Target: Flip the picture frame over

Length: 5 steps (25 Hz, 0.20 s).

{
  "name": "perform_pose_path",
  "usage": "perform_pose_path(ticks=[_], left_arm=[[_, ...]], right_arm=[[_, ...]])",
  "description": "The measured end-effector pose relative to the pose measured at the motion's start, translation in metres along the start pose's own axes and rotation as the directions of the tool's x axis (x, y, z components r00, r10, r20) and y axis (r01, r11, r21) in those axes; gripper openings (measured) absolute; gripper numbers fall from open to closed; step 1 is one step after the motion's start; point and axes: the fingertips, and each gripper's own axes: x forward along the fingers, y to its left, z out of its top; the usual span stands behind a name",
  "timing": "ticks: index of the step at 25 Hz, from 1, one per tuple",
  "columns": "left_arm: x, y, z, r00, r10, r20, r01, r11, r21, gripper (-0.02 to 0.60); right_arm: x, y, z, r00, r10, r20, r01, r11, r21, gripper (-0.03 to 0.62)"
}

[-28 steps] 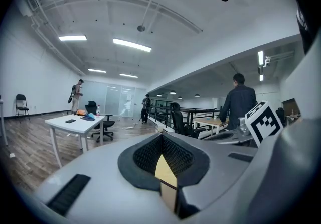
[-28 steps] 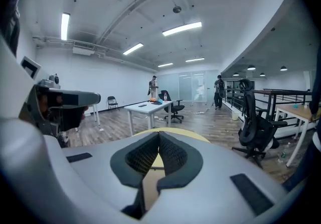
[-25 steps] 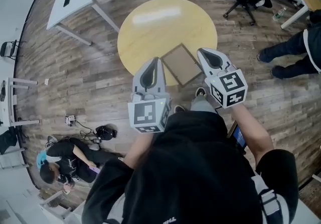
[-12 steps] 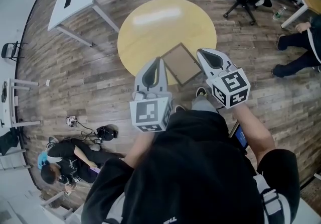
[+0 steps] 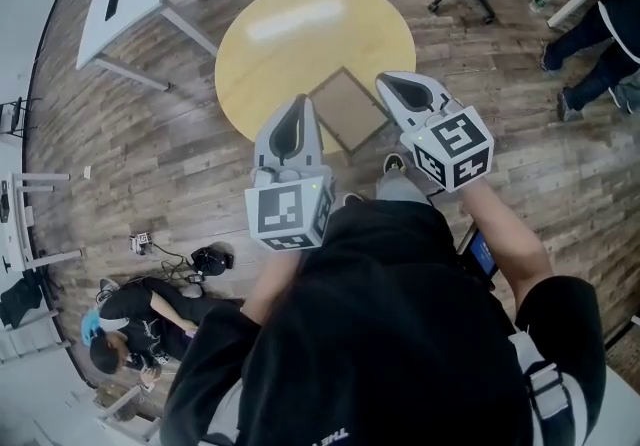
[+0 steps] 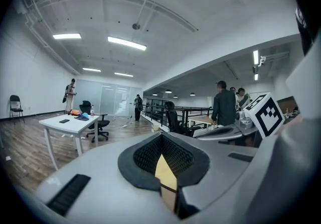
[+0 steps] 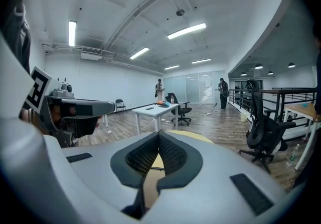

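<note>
- Well, both tongs were shut tight with nothing in them. The left gripper (image 5: pixel 300 106) and the right gripper (image 5: pixel 390 84) hung in the air by the near side of the round yellow table (image 5: pixel 290 24).
- The picture frame (image 5: pixel 347 110) lay flat on the table, close to the near edge. From above it sat between the two tips.
- A plain brown side faced up. I couldn't tell if that was the front or the back, so it might have been flipped already, or not.
- I thought a small bump could push it off onto the wood floor (image 5: pixel 150 154), because it sat so near the rim.
- It looked thin and flat, so a jaw could slip off its edge and drop it.
</note>
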Motion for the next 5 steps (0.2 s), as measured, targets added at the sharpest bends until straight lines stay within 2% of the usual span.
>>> perform_pose_path(ticks=[5], left_arm=[[0.0045,-0.0010,-0.0041,1.000,-0.004,-0.008,0.004,1.000,0.008,0.021]], right_arm=[[0.0012,-0.0044,-0.0015,1.000,0.007,0.001,-0.007,1.000,0.006,0.018]])
